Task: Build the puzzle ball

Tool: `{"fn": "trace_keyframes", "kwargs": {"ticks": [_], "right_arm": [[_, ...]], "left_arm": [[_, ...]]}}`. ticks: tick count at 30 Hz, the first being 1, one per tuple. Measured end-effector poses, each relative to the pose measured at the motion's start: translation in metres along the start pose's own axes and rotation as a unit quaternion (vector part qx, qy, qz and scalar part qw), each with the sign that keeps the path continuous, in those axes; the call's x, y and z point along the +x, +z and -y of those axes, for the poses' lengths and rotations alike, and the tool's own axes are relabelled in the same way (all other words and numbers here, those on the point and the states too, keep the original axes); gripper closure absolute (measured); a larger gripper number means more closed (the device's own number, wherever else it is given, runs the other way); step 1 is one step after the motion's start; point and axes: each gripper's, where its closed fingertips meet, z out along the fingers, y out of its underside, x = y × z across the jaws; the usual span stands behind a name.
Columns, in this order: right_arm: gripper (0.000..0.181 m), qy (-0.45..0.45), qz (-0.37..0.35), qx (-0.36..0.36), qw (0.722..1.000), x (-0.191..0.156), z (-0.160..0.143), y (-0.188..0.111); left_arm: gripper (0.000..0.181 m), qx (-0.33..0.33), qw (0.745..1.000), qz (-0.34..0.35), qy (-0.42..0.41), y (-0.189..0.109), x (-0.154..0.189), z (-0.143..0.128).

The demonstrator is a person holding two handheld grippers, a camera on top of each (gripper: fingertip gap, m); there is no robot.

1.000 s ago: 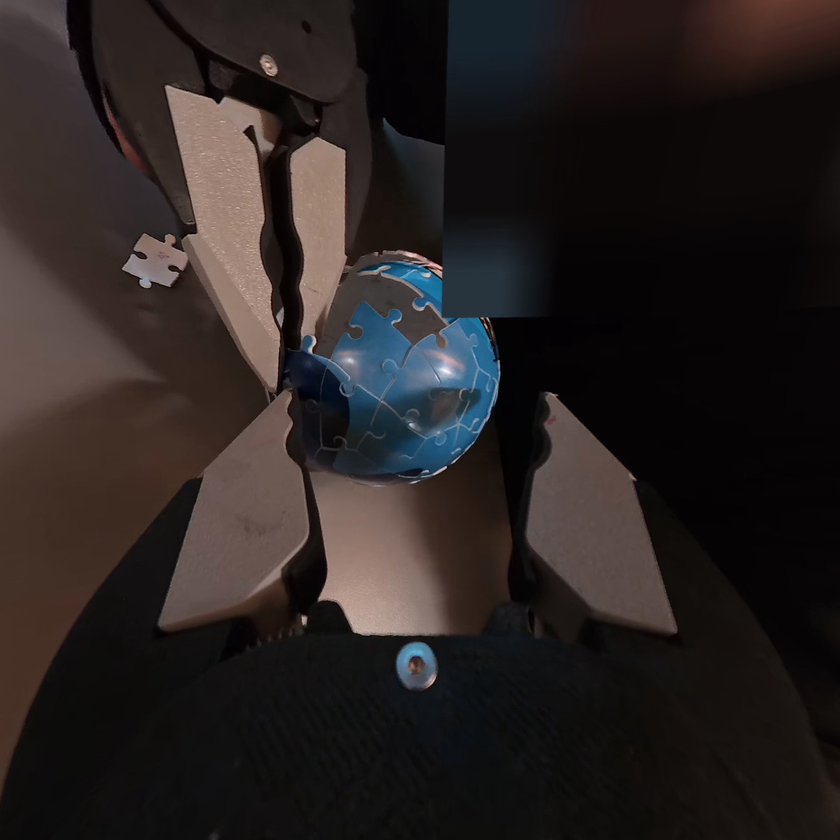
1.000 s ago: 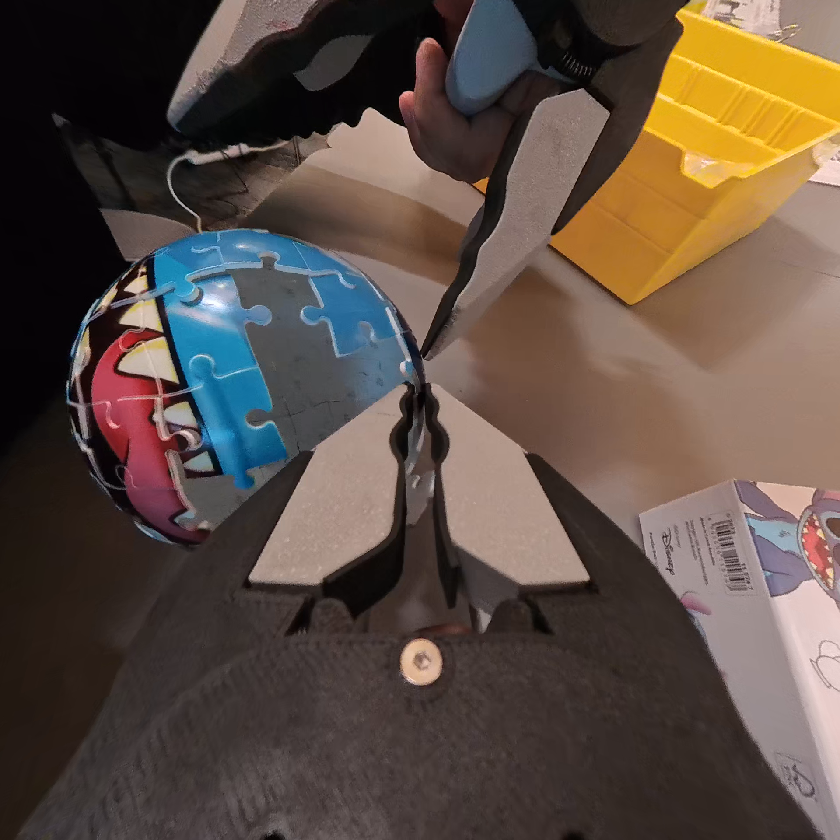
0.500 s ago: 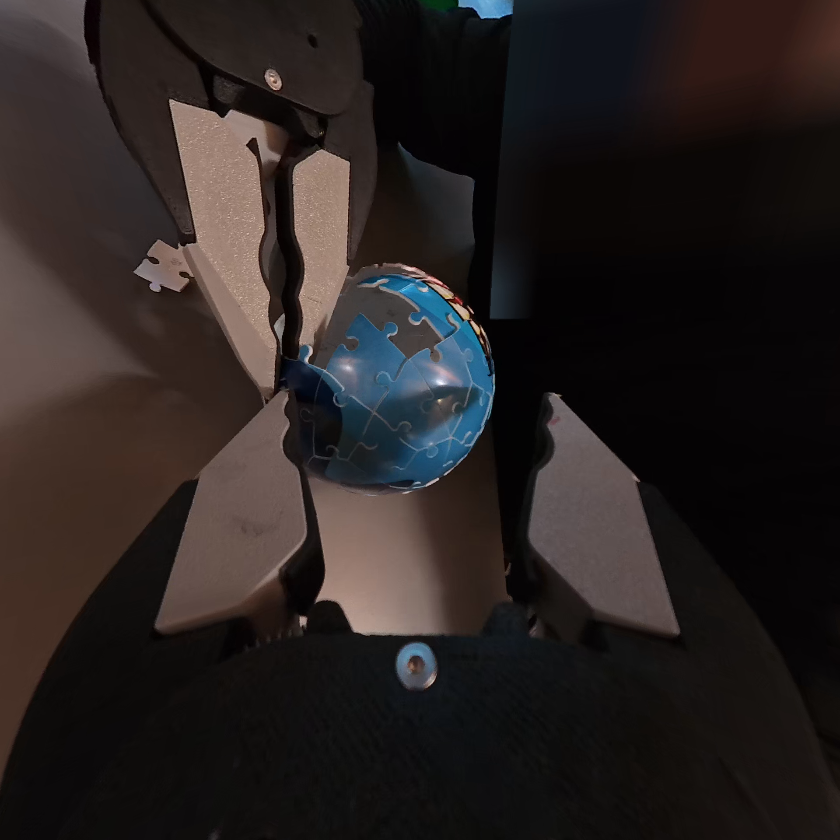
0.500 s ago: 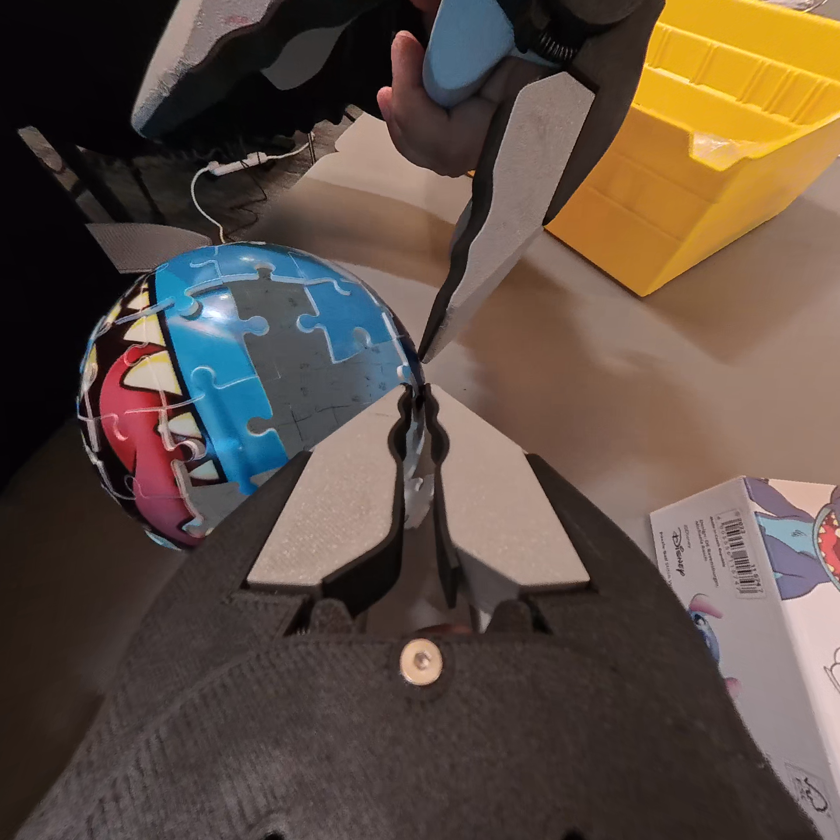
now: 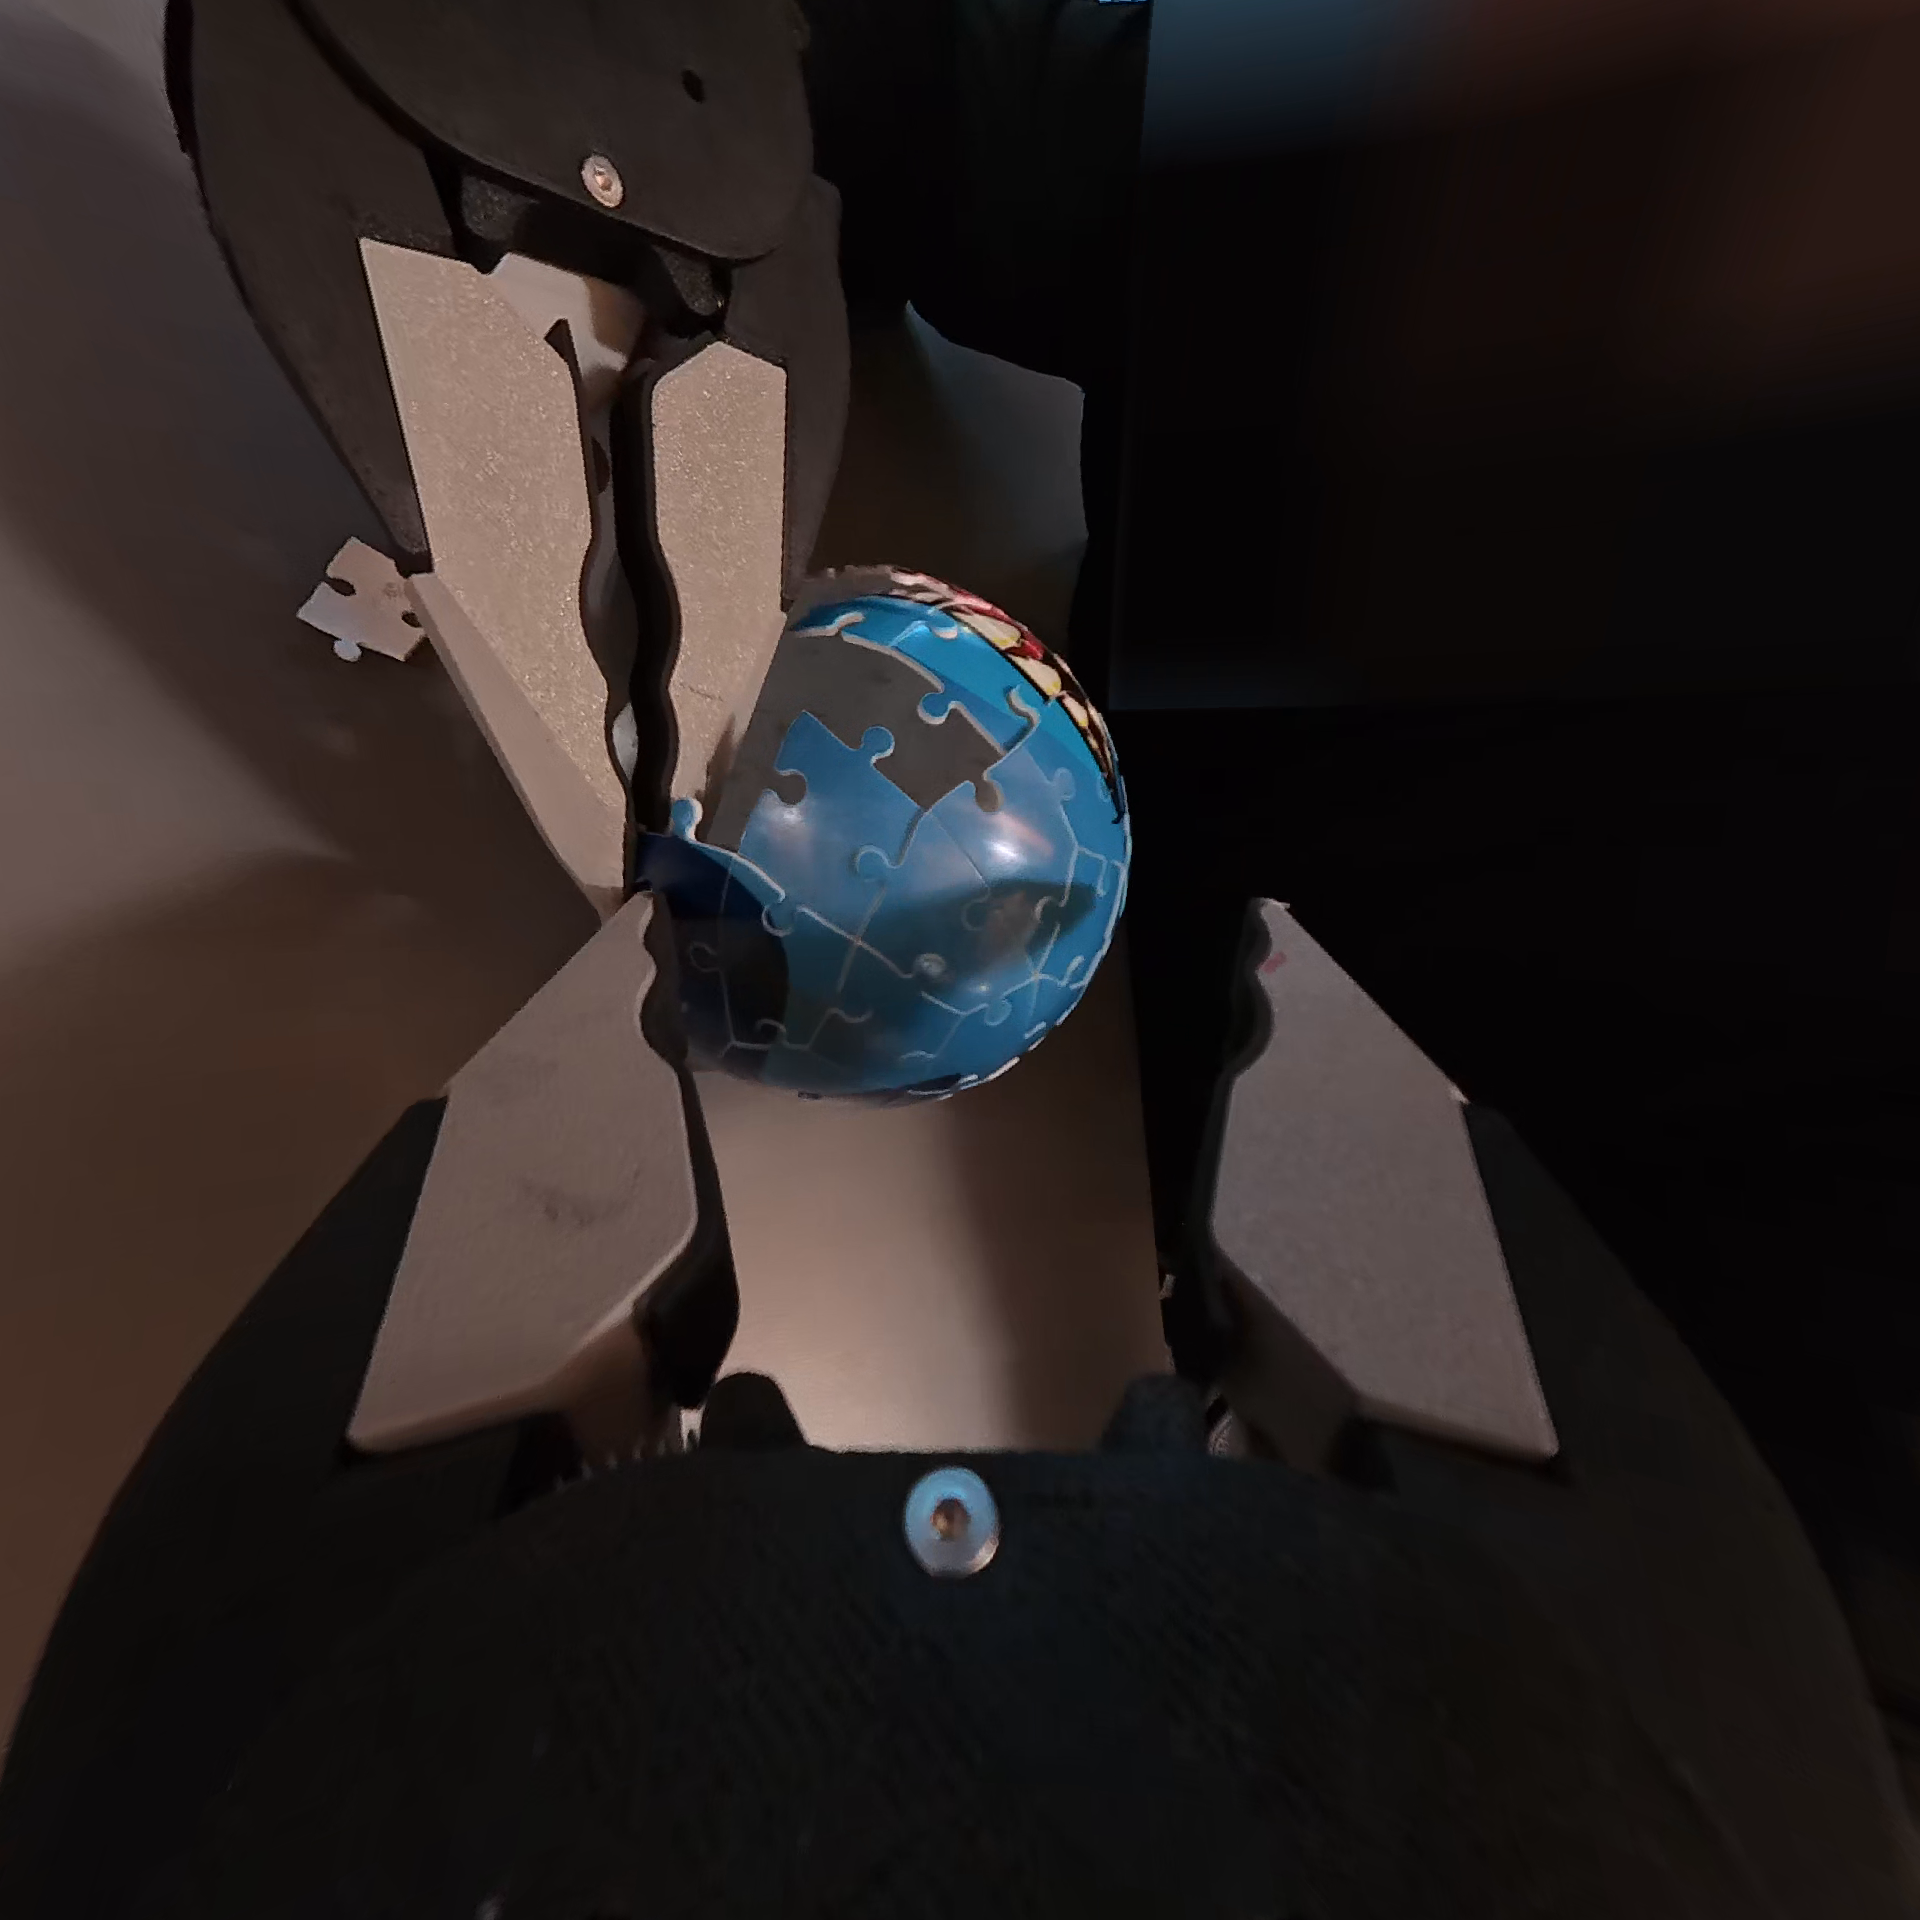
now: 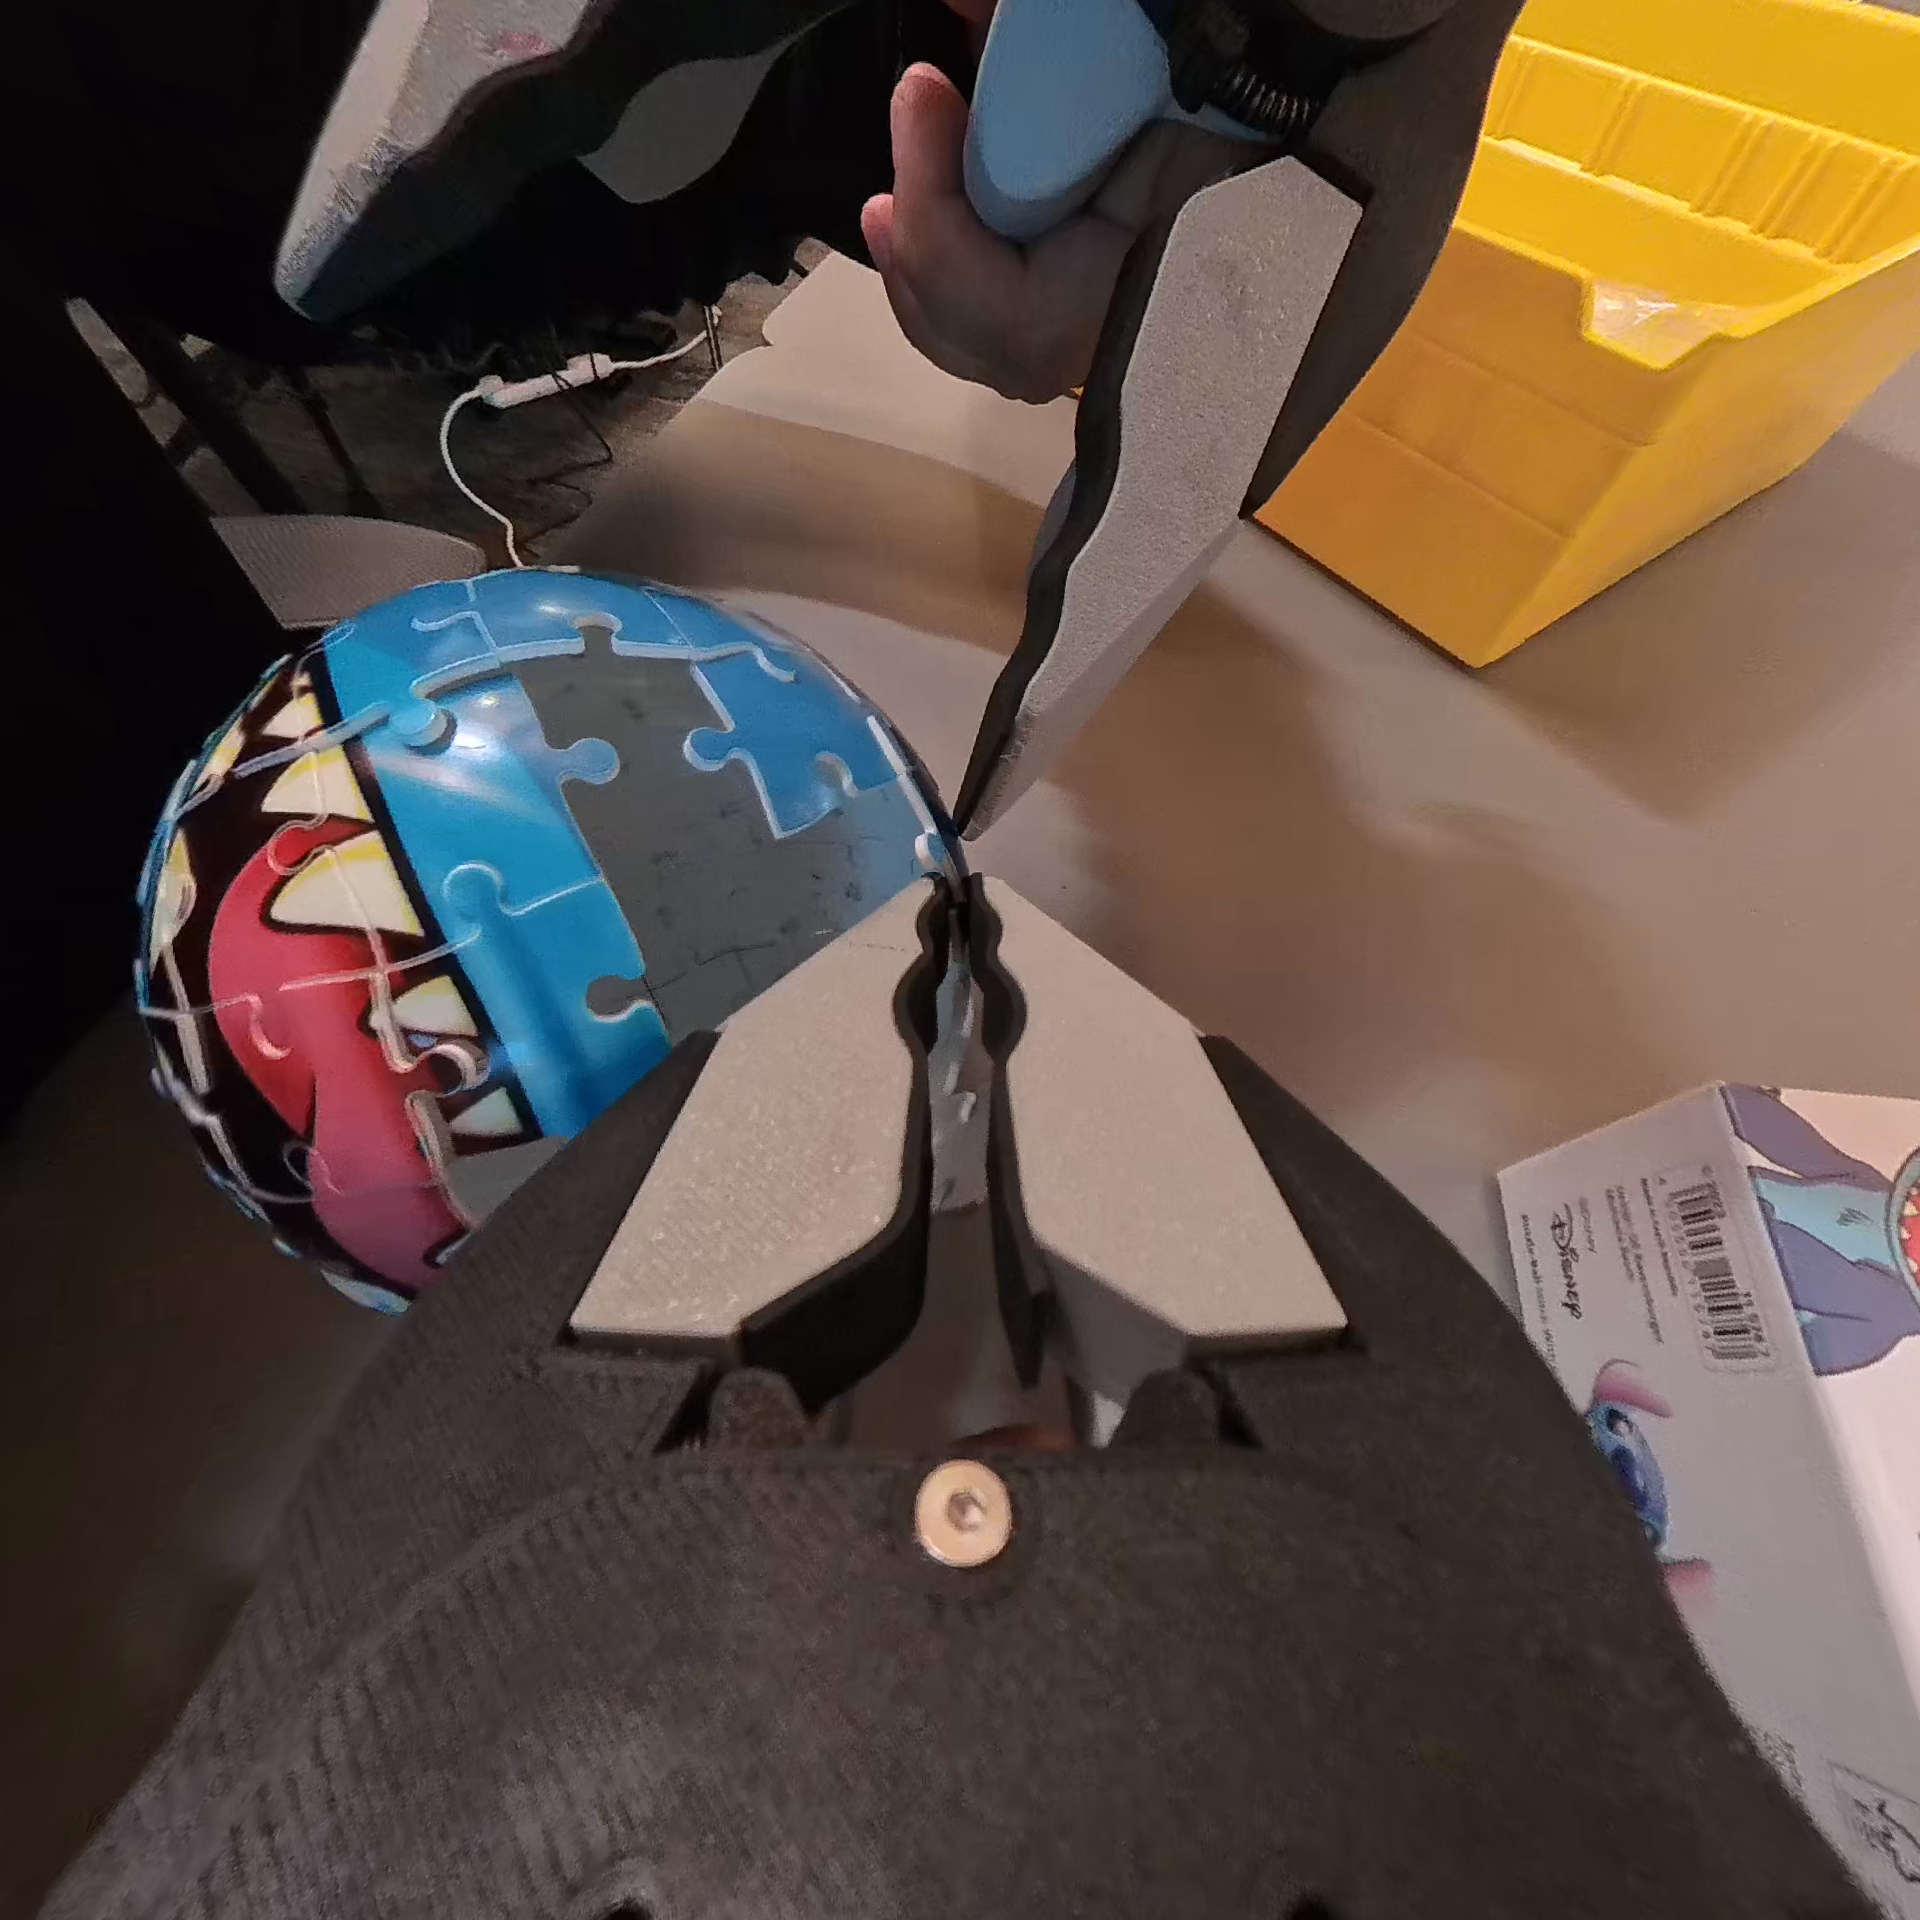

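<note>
Beside the puzzle ball (image 6: 540,862), right gripper (image 6: 961,894) still pinches its piece (image 6: 951,1039)

The tabletop (image 6: 1351,831) is a plain matte beige-grey surface. In the right wrist view a yellow plastic bin (image 6: 1558,416) stands on it toward 1 o'clock, its ribbed inside open to view. At 4 o'clock, well apart from the bin, a white printed cardboard box (image 6: 1714,1299) with a blue cartoon figure and a barcode lies on it. In the left wrist view a single loose puzzle piece (image 5: 358,613), pale side up, lies flat at 10 o'clock.
</note>
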Motion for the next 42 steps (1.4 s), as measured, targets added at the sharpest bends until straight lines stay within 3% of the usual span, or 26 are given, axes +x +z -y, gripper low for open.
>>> {"fn": "trace_keyframes", "kwargs": {"ticks": [20, 36, 42], "right_arm": [[0.18, -0.02, -0.012, 0.046, 0.999, -0.006, 0.011, -0.005], [0.18, -0.016, -0.041, 0.031, 0.999, 0.002, 0.007, -0.005], [0.18, -0.087, -0.103, 0.031, 0.99, 0.001, 0.01, -0.009]], "left_arm": [[0.081, 0.004, 1.0, -0.001, 0.0, 0.001, 0.005, 0.001], [0.068, 0.014, 0.999, 0.026, -0.013, 0.003, 0.003, 0.002], [0.07, 0.032, 0.999, 0.031, -0.021, 0.001, 0.004, 0.001]]}}
